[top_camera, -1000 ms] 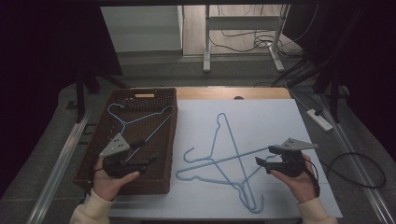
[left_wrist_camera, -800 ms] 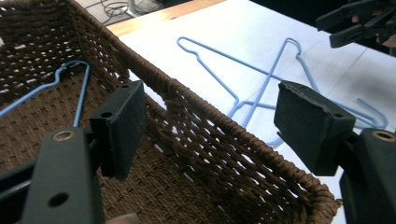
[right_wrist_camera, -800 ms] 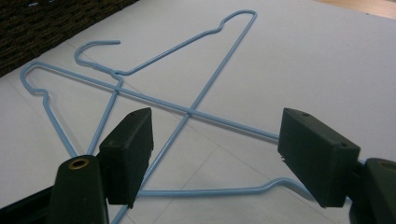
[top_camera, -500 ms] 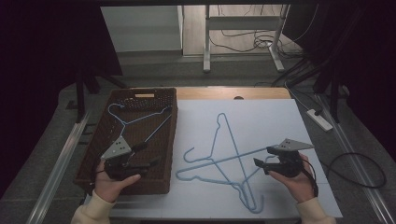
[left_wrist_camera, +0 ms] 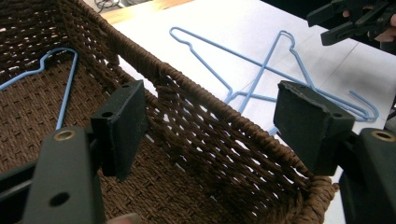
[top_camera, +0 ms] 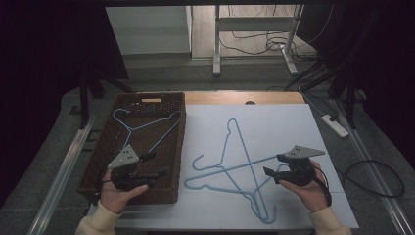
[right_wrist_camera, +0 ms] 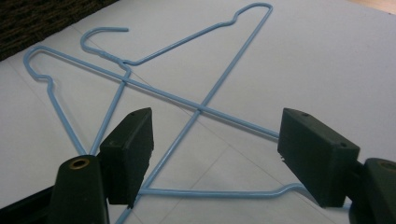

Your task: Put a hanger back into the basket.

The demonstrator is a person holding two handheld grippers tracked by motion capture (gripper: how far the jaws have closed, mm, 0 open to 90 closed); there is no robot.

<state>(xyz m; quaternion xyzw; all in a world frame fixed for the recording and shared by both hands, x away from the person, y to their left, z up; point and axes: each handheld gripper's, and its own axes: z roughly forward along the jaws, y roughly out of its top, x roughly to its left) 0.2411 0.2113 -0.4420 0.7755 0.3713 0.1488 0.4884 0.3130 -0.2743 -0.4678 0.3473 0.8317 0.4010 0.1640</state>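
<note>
Lowering the open, empty right tongs (top_camera: 272,164) onto 1 wire only where the 2 crossed blue hangers (top_camera: 230,169) lie on the white surface (top_camera: 274,117), probably the upper one, keeping the open left tongs (top_camera: 157,164) idle over the basket (top_camera: 100,156).

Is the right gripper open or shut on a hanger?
Open. The right gripper has its jaws wide apart above the crossed blue hangers, its pads pressing on neither wire.
</note>
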